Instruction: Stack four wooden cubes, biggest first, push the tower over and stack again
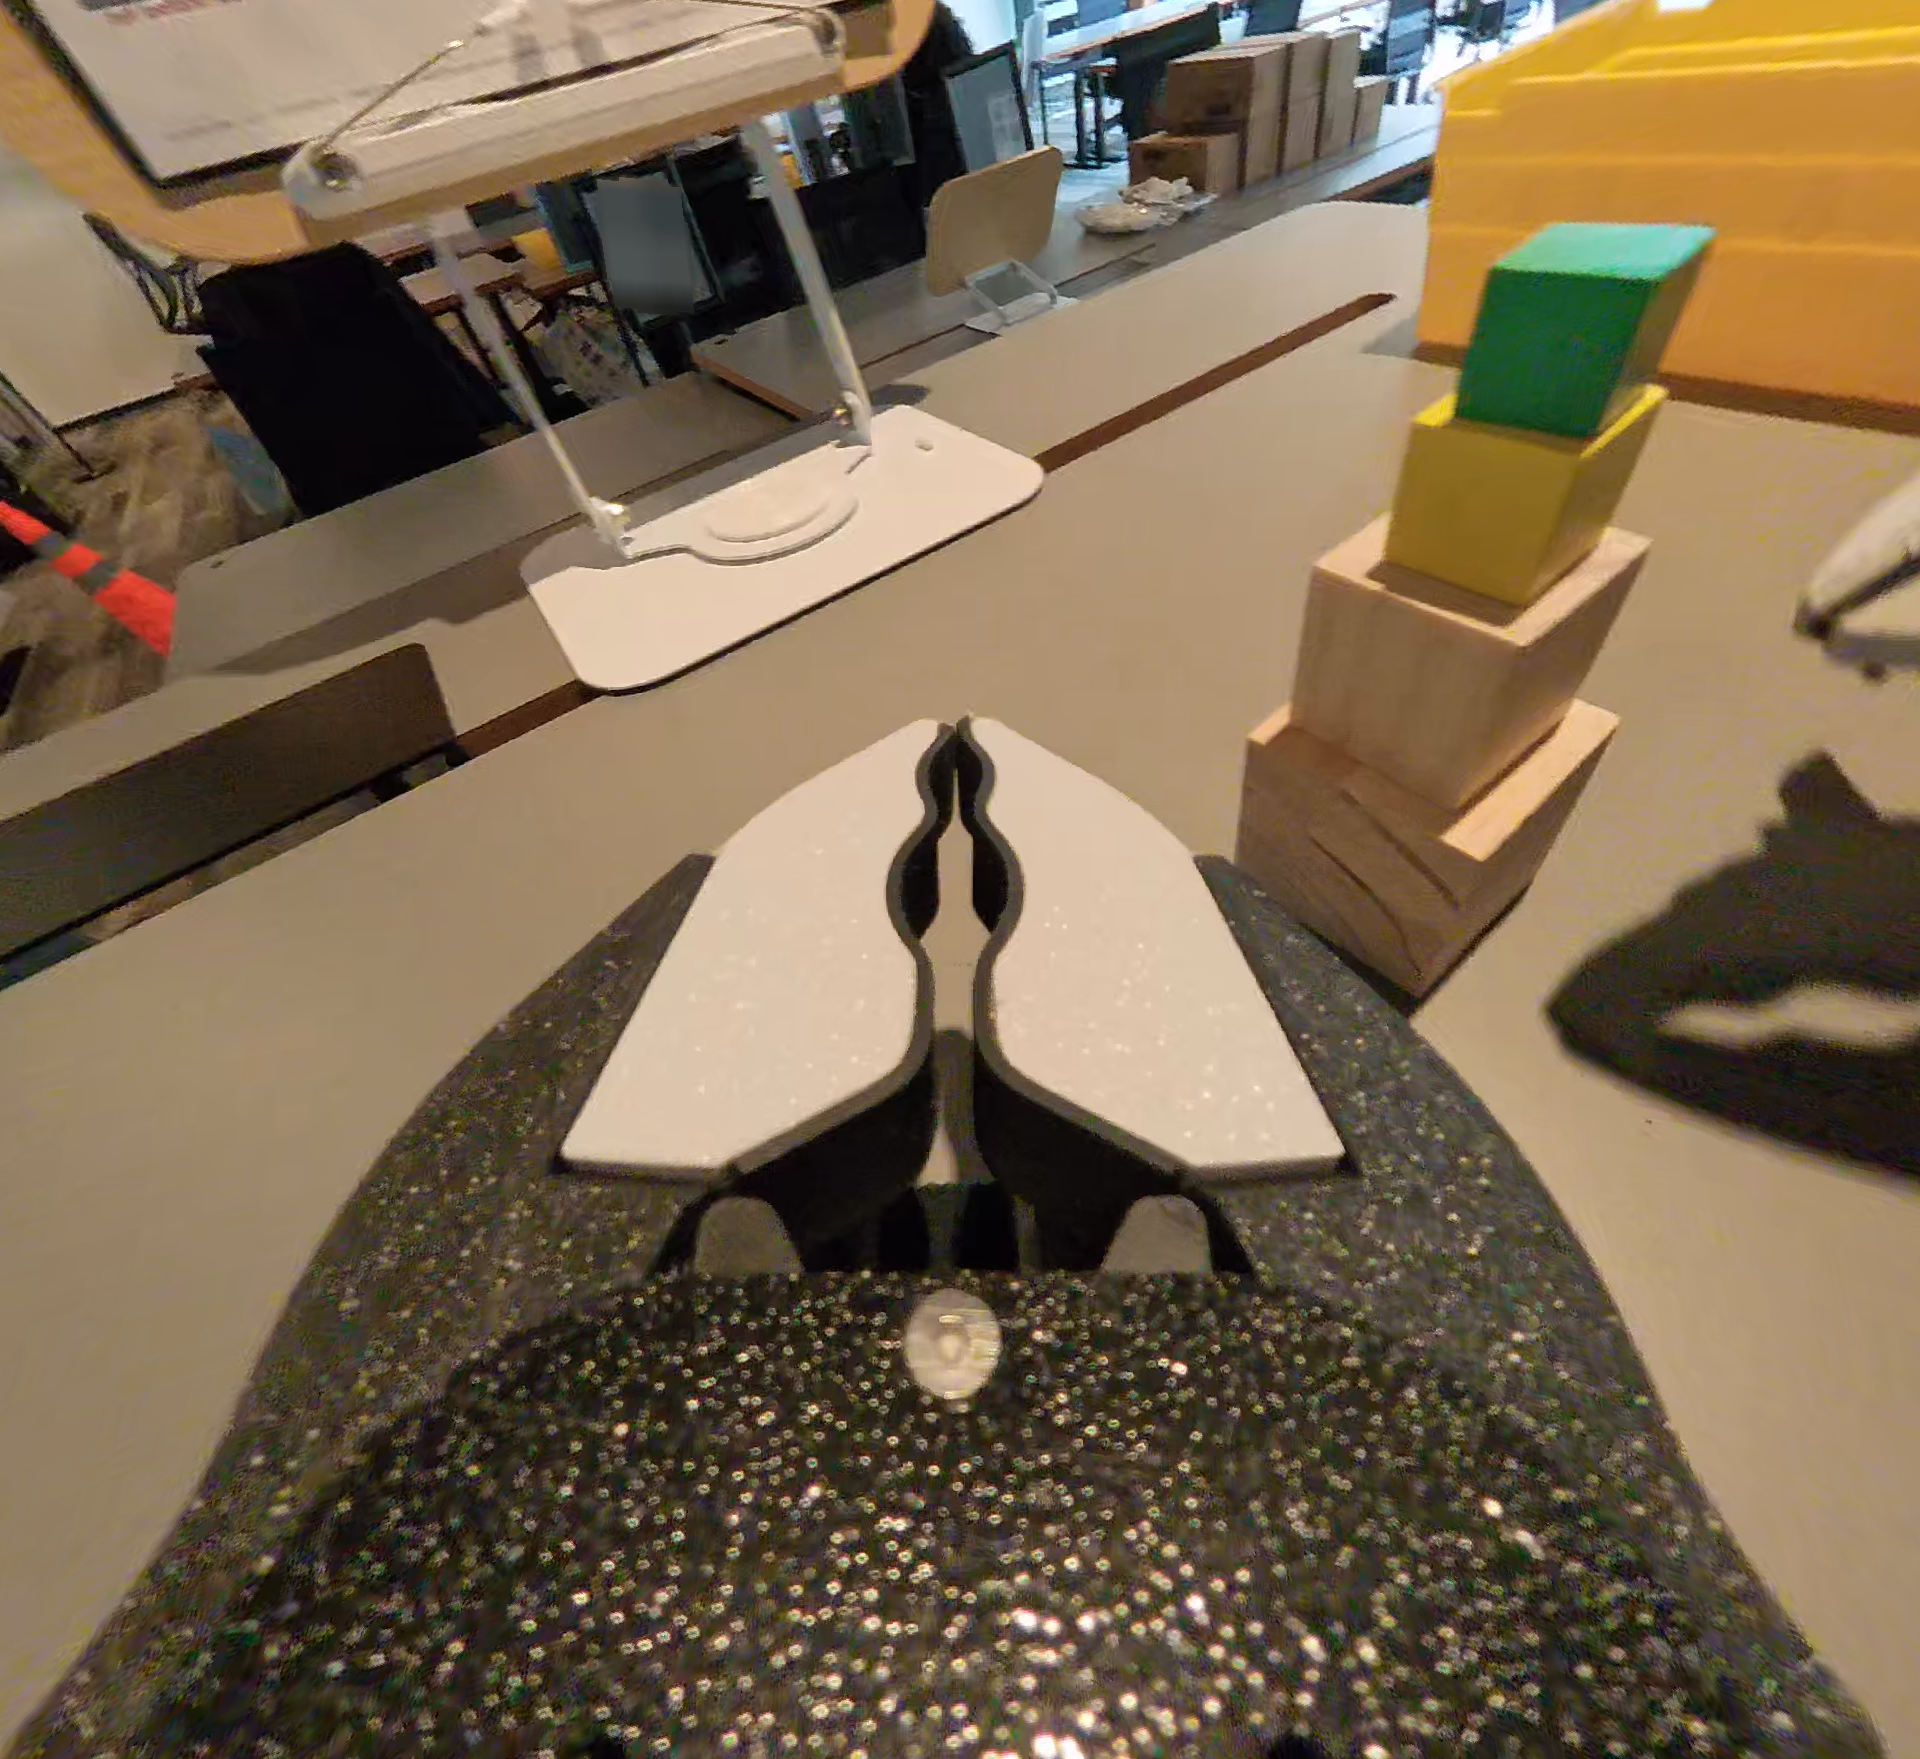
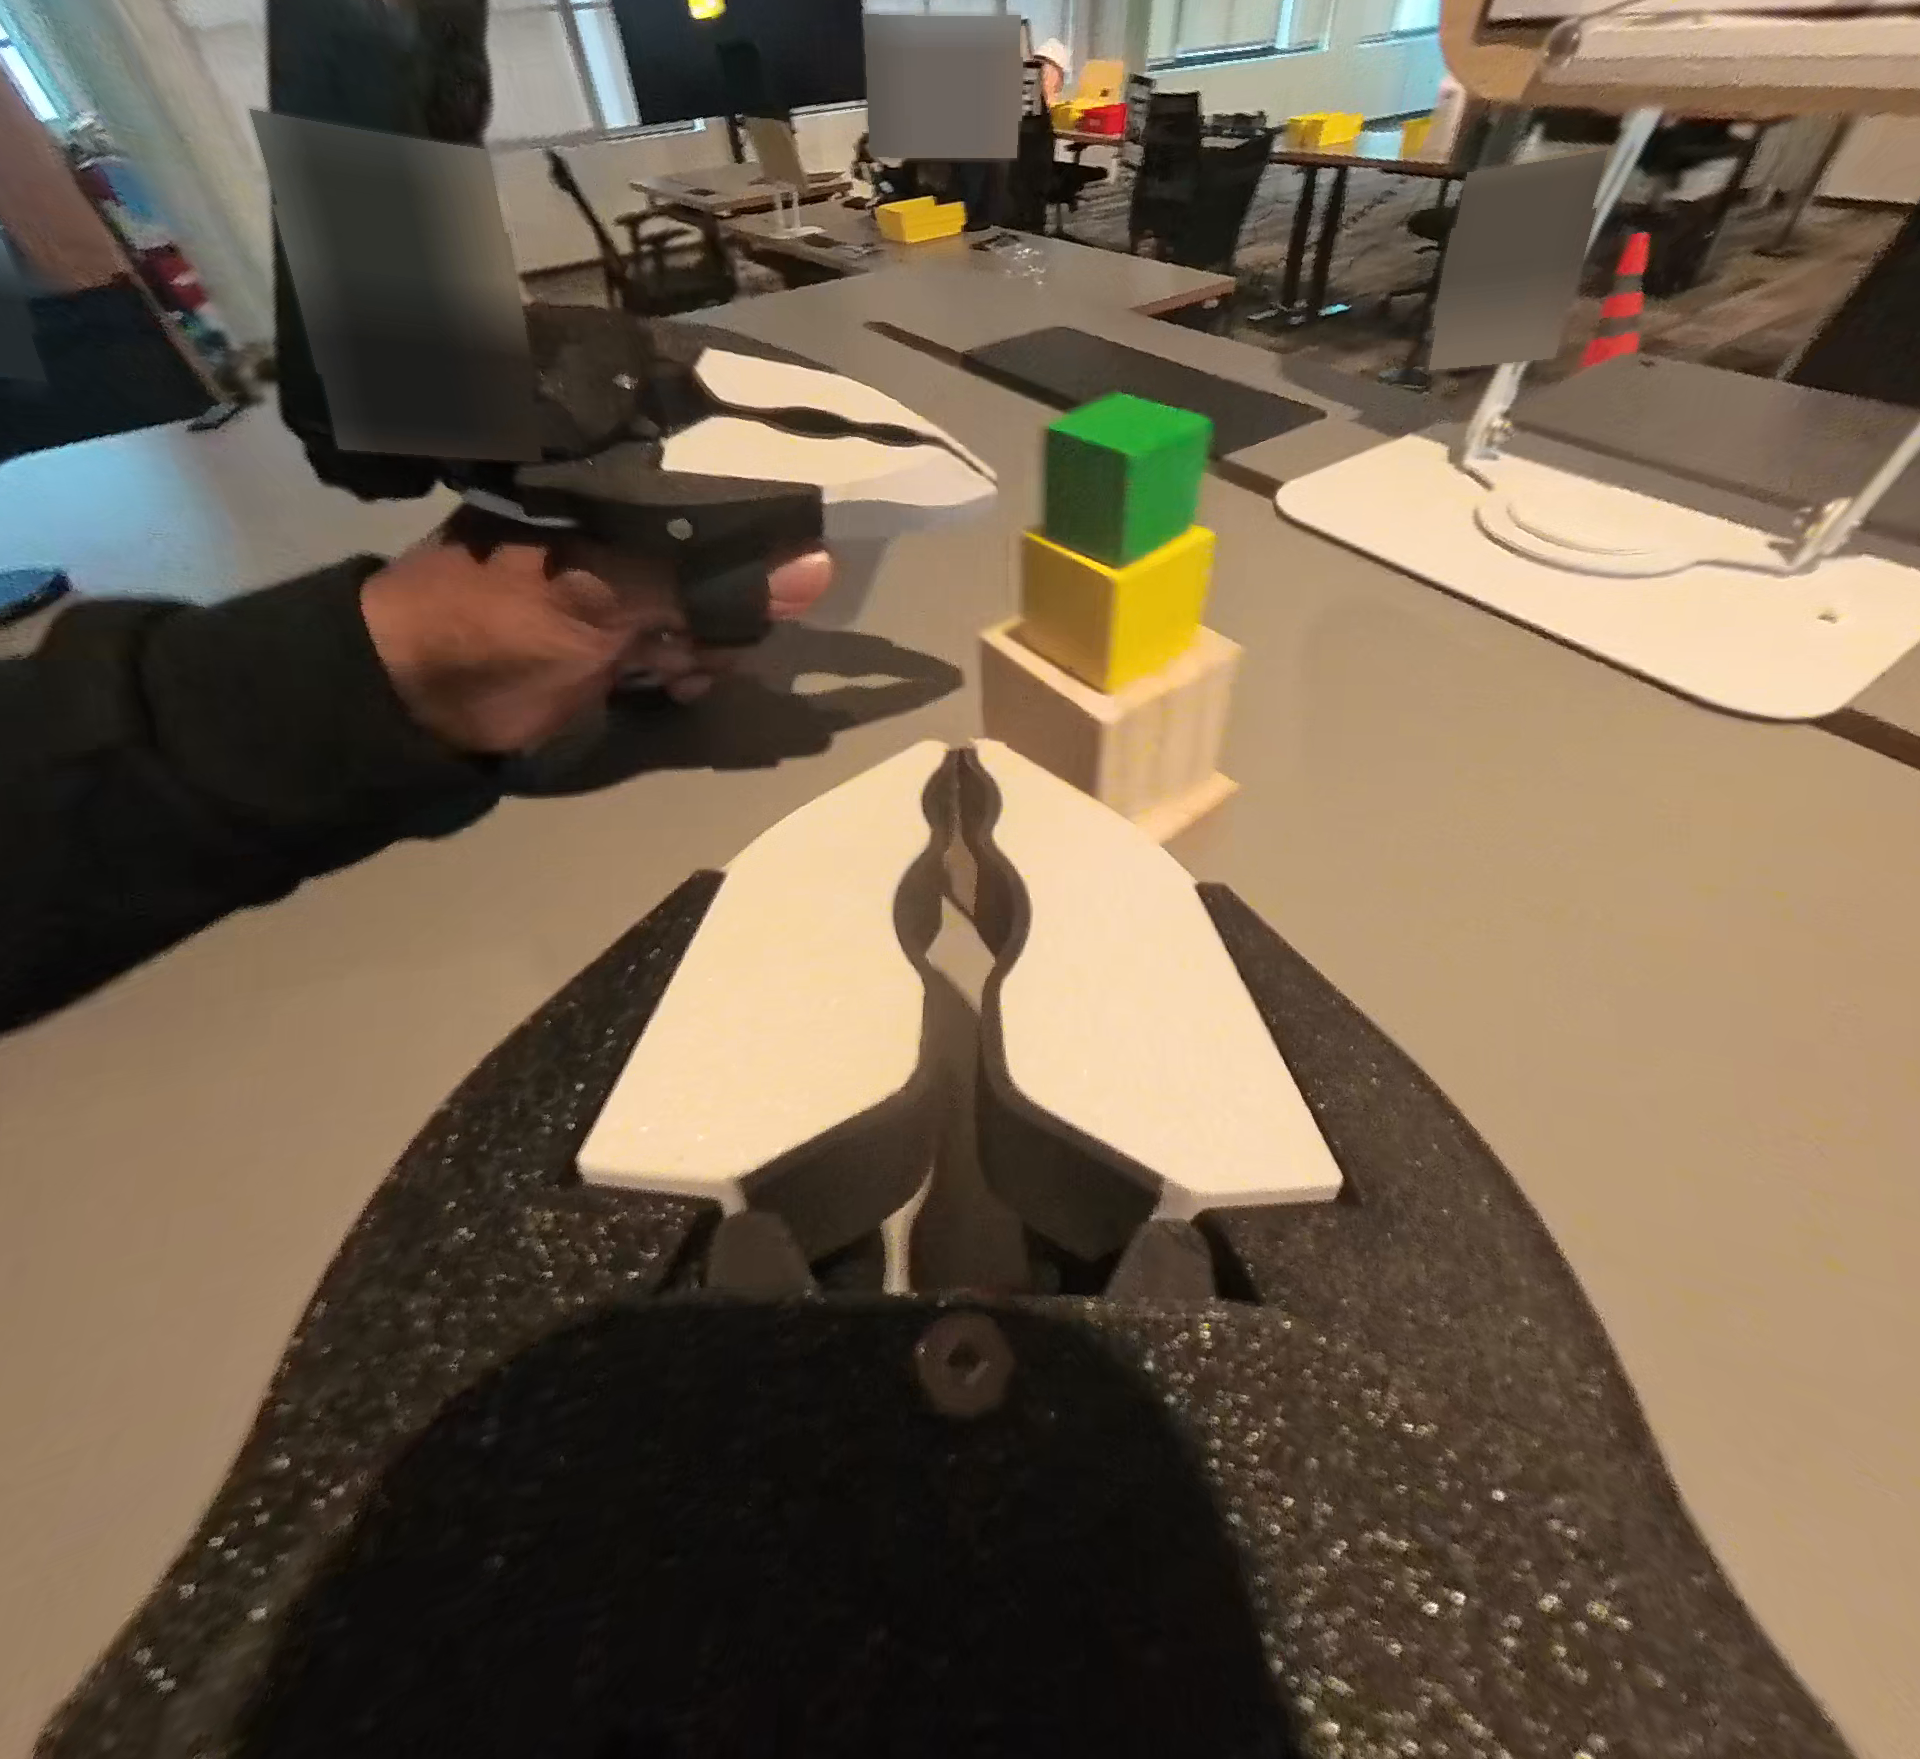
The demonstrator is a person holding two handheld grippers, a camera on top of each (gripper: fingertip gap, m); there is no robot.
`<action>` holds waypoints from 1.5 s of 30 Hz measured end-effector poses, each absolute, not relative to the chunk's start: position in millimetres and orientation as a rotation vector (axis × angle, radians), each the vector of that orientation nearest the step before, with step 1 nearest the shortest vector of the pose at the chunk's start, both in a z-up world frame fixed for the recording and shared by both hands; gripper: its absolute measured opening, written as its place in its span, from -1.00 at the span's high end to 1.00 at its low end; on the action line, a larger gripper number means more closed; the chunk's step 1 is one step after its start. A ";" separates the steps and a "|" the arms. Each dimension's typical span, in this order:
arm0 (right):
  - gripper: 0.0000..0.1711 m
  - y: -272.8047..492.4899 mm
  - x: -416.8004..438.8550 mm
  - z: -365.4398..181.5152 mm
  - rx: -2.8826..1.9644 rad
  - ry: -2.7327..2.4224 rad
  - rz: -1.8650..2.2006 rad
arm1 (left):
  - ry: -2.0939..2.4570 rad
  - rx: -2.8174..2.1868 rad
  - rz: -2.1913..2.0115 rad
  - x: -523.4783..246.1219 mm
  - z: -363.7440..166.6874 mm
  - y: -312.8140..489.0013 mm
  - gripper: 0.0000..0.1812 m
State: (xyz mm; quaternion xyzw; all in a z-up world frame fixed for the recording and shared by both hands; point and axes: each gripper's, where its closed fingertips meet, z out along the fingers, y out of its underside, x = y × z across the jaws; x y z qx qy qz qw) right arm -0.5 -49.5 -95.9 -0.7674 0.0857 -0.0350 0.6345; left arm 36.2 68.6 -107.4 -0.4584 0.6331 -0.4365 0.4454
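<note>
A tower of four cubes stands on the grey table [image 1: 1143,566]. The largest plain wood cube [image 1: 1392,868] is at the bottom, a smaller plain wood cube [image 1: 1444,670] on it, then a yellow cube [image 1: 1486,514], and a green cube [image 1: 1558,338] on top. In the right wrist view the green cube [image 2: 1122,473], yellow cube [image 2: 1112,603] and a wood cube [image 2: 1122,722] show just ahead. My left gripper [image 1: 956,733] is shut and empty, left of the tower. My right gripper [image 2: 961,753] is shut and empty, just before the tower's base. The left gripper also shows in the right wrist view [image 2: 831,452], held by a hand.
A white document stand [image 1: 769,525] with an instruction sheet stands at the back of the table; it also shows in the right wrist view [image 2: 1621,587]. A yellow bin [image 1: 1704,182] sits behind the tower. A dark mat [image 2: 1143,390] lies farther back. Office chairs and desks fill the background. Tip to tip, the grippers are about 12 cm apart. The yellow cube [image 1: 1486,514] sits 5 cm or so from the ends of my right fingers.
</note>
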 end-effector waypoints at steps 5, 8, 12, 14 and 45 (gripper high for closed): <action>1.00 2.0 -16.7 -101.2 -1.749 0.413 -0.243 | 1.465 -1.216 -1.157 33.3 -99.8 83.6 1.00; 1.00 34.2 -31.4 -105.5 -1.767 0.381 -0.319 | 1.437 -1.223 -1.206 30.4 -96.0 86.4 1.00; 1.00 53.6 -31.6 -106.3 -1.778 0.367 -0.462 | 1.415 -1.240 -1.222 28.1 -94.7 91.5 1.00; 1.00 55.5 -24.6 -107.3 -1.786 0.387 -0.517 | 1.405 -1.247 -1.234 27.7 -94.0 92.9 1.00; 0.98 -281.5 55.5 -105.8 -1.593 0.895 -0.571 | 1.605 -1.147 -1.151 31.0 -108.0 66.5 0.96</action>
